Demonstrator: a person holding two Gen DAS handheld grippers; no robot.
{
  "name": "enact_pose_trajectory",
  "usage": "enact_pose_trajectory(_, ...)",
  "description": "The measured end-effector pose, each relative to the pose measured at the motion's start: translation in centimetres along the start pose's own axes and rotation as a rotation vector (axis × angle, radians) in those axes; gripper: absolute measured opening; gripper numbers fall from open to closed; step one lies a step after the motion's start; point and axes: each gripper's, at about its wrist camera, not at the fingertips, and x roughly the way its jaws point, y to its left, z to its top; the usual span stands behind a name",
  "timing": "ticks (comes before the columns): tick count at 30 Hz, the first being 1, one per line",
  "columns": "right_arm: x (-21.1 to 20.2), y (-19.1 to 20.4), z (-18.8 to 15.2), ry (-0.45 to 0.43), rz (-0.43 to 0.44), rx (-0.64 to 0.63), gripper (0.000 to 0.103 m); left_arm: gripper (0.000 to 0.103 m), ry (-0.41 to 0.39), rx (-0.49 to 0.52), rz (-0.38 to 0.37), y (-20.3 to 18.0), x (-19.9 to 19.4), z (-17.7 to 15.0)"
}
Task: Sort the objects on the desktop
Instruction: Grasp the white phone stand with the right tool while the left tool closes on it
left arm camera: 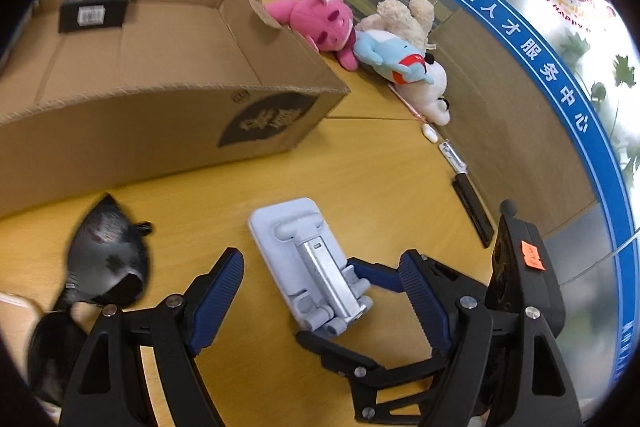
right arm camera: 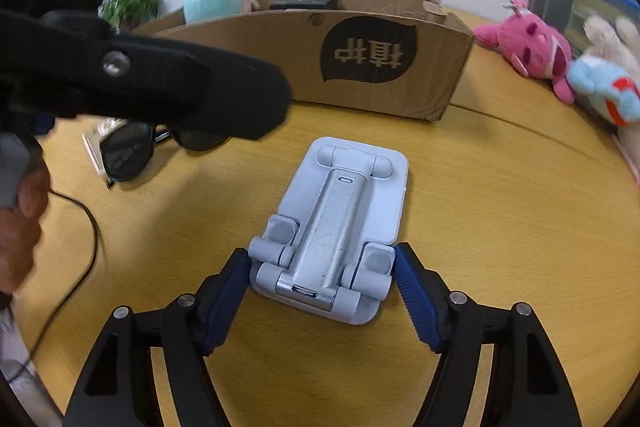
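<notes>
The right gripper (right arm camera: 322, 291) is set around the near end of a pale blue folding phone stand (right arm camera: 340, 223), its jaws narrowed so that the blue ribbed pads (right arm camera: 416, 297) lie against the stand's two sides; whether the stand is lifted or merely touched cannot be told, and it appears to lie flat on the yellow wooden table (right arm camera: 500, 227). In the left wrist view the same stand (left arm camera: 310, 263) is seen between and just beyond the left gripper (left arm camera: 320, 287), whose jaws are spread wide with nothing between the pads; the right gripper (left arm camera: 384, 279) reaches in at 4 o'clock, one pad against the stand's lower edge.

From the left gripper, a pair of dark sunglasses (left arm camera: 104, 259), blurred, lies at 10 o'clock on the table. In the right wrist view these sunglasses (right arm camera: 132, 149) sit at 10 o'clock, partly hidden by the left gripper's black body (right arm camera: 160, 83).

At 12 o'clock from the right gripper, beyond the stand, an open cardboard box (right arm camera: 360, 63) rests on the table, and a black carton (left arm camera: 96, 5) is seen inside it. At 2 o'clock a pink plush toy (right arm camera: 532, 47) and a light blue plush toy (right arm camera: 600, 87) lie near the table edge, with a beige plush (left arm camera: 404, 17) and a white plush (left arm camera: 434, 91) beside them. A black flat bar (left arm camera: 472, 205) lies along the table's far edge.
</notes>
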Motion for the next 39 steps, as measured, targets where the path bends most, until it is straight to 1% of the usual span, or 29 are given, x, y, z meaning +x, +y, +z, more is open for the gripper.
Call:
enact_pose_trajectory(2,-0.5,-0.1,-0.2,-0.006,0.001,0.021,0.071,0.08,0.019,0.001,0.032,-0.3,0.9,0.2)
enact_pose_trajectory(5,-0.9,-0.1,-0.5,-0.011,-0.001,0.032,0.071,0.079,0.055,-0.011,0.022,-0.4,2.3,0.0)
enact_pose_trajectory(6,-1.0,-0.2,-0.6,-0.013,0.002,0.037,0.071,0.078,0.068,-0.013,0.032,-0.5,2.9,-0.1)
enact_pose_trajectory(7,-1.1,-0.2,-0.7,-0.015,0.004,0.039,0.071,0.075,0.082,-0.012,0.048,-0.6,3.4,-0.1)
enact_pose_trajectory(8,-1.2,-0.1,-0.8,-0.017,0.006,0.04,0.071,0.069,0.095,-0.01,0.054,-0.7,3.9,-0.2)
enact_pose_trajectory(9,-1.2,0.0,-0.8,-0.018,0.006,0.04,0.071,0.064,0.117,-0.008,0.054,-0.8,4.5,-0.4)
enact_pose_trajectory(10,-1.3,0.1,-0.9,-0.02,0.007,0.039,0.071,0.063,0.121,-0.002,0.065,-0.9,4.8,-0.6)
enact_pose_trajectory(11,-1.3,0.2,-0.9,-0.022,0.003,0.038,0.071,0.063,0.107,0.016,0.077,-1.2,4.8,-0.7)
enact_pose_trajectory(13,-1.5,0.2,-0.9,-0.029,0.003,0.045,0.071,0.062,0.109,0.046,0.102,-1.6,5.0,-0.9)
enact_pose_trajectory(14,-1.5,0.1,-0.9,-0.031,0.006,0.048,0.071,0.06,0.106,0.052,0.112,-1.7,5.1,-1.0)
enact_pose_trajectory(15,-1.5,0.1,-0.9,-0.034,0.003,0.045,0.071,0.057,0.103,0.055,0.123,-1.7,5.1,-1.1)
enact_pose_trajectory(18,-1.7,0.6,-0.8,-0.043,-0.029,0.017,0.071,0.058,0.09,0.048,0.14,-1.6,5.1,-1.2)
enact_pose_trajectory(20,-1.8,0.8,-0.7,-0.051,-0.034,0.012,0.071,0.057,0.081,0.041,0.143,-1.5,5.0,-1.4)
enact_pose_trajectory(24,-2.1,1.4,-0.5,-0.065,-0.046,0.01,0.071,0.056,0.048,0.043,0.161,-1.7,4.3,-1.4)
enact_pose_trajectory(30,-3.9,2.2,1.7,-0.13,-0.056,-0.015,0.071,0.056,-0.04,0.075,0.171,-2.8,0.7,0.7)
enact_pose_trajectory(35,-6.5,3.9,5.3,-0.224,-0.073,-0.061,0.071,0.056,-0.131,0.137,0.199,-4.2,-3.7,4.1)
enact_pose_trajectory(39,-9.0,5.0,9.9,-0.327,-0.059,-0.086,0.071,0.056,-0.214,0.187,0.209,-5.3,-8.0,7.9)
